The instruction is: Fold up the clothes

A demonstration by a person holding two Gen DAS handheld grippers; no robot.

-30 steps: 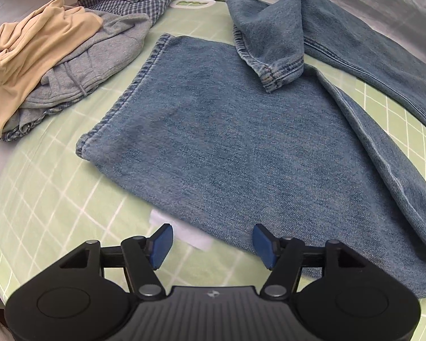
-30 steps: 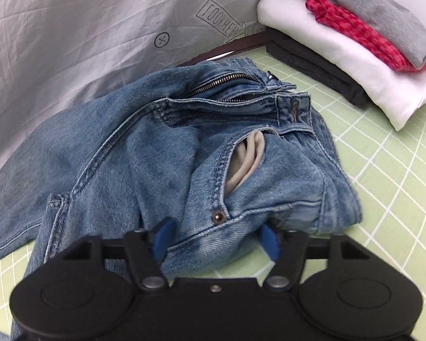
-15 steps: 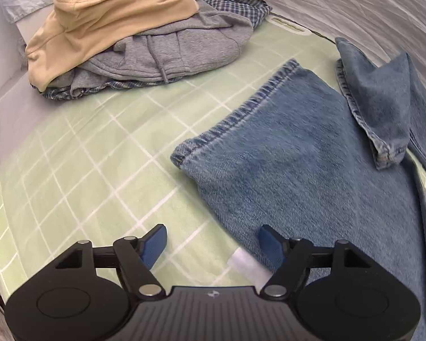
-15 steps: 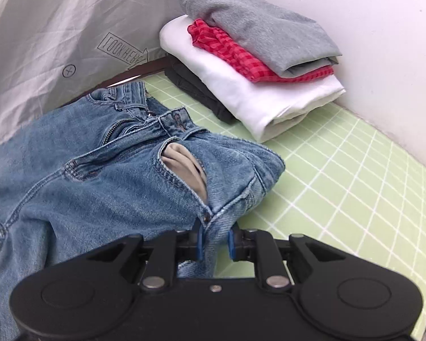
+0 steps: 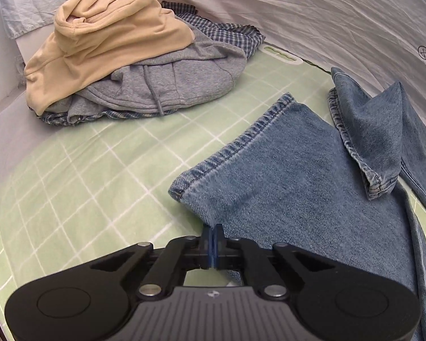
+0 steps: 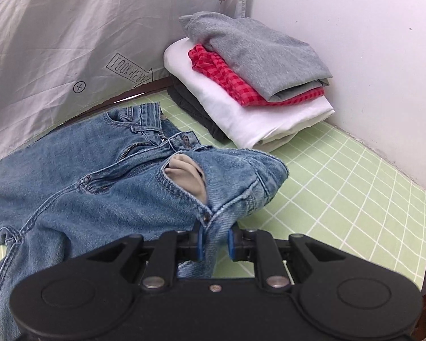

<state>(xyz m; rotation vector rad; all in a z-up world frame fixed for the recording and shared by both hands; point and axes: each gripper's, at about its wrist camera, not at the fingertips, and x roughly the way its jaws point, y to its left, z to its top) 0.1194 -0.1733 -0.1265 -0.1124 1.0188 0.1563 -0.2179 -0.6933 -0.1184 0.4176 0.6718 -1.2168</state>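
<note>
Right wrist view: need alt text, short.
The right claw is shut on the waist corner of the jeans, beside a gaping pocket with beige lining, on a green grid mat. Behind, by the wall, a folded stack sits: grey on red check on white on black.

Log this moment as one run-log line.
left gripper: shut on jeans leg edge near hem | right gripper: shut on jeans waist by pocket | jeans on green mat
</note>
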